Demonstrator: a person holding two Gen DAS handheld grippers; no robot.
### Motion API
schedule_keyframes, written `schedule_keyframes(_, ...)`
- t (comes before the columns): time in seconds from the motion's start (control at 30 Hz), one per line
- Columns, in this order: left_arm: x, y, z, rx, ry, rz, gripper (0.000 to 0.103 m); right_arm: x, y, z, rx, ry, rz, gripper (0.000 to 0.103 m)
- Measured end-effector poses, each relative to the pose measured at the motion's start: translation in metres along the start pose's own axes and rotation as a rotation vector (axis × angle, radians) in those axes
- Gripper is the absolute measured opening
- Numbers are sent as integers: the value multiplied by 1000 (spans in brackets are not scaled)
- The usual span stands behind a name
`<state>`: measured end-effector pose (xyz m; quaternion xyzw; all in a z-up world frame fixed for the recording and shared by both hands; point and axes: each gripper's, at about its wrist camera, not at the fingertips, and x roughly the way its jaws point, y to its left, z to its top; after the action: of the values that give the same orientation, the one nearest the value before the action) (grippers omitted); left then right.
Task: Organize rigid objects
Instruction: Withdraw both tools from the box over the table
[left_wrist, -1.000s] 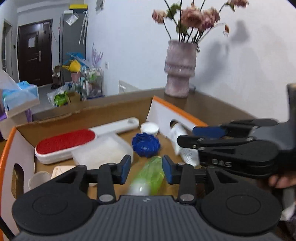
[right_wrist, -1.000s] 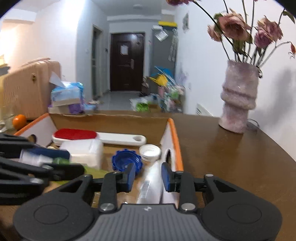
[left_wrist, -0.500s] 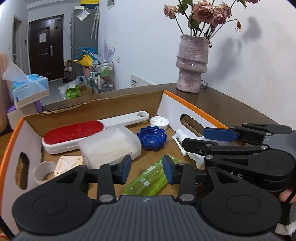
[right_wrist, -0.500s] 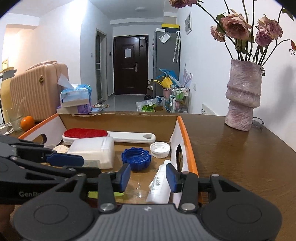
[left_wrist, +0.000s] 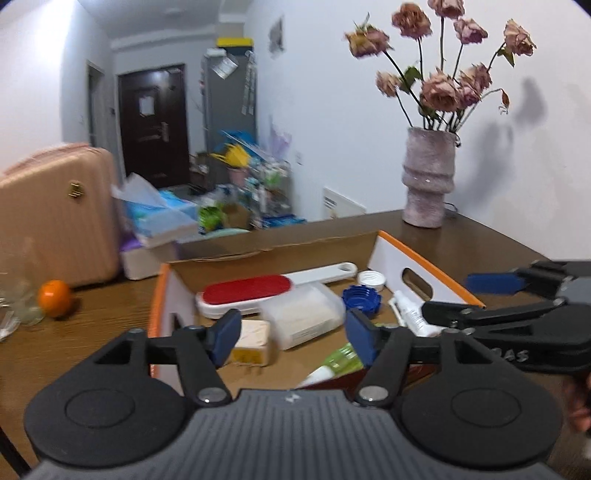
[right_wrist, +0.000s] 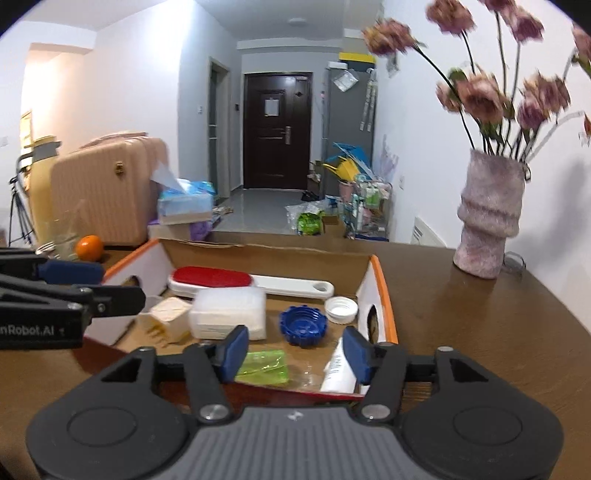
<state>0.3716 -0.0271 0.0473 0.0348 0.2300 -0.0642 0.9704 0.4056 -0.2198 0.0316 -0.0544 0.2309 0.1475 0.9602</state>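
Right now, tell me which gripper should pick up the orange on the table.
Left. The orange lies outside the box, on its left; the left gripper, open and empty, is on that side. The right gripper is beside the box's far wall.

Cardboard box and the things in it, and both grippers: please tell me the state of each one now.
cardboard box: open on top, holds the items.
lint brush: lying flat at the back.
blue cap: loose, hollow side up.
white cap: loose, hollow side up.
green bottle: lying on its side.
white tube: lying down by the box's right wall.
left gripper: jaws have just been opening, empty.
right gripper: jaws have just been opening, empty.
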Motion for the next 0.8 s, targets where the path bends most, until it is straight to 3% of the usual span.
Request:
schedule_keyframes(0.03, -10, 1, -2, -11, -10, 11, 86, -9, 3, 1, -10, -8, -4, 71)
schedule_keyframes(0.1, -27, 4, -6, -39, -37, 40, 103, -26, 8, 2, -25, -49, -24, 98)
schedule_keyframes(0.13, -35, 5, -8, -51, -55, 58, 103, -34, 10, 1, -35, -76, -40, 102)
schedule_keyframes(0.23, -59, 3, -15, -41, -86, 89, 103, -55, 18, 0, -66, -87, -75, 103)
schedule_keyframes(0.6, -125, 2, -36, -86, -131, 114, 103, -115, 32, -19, -45, -119, -71, 103)
schedule_keyframes(0.8, -166, 6, -65, -159, -162, 158, 103, -153, 33, -52, 1, -124, -54, 103)
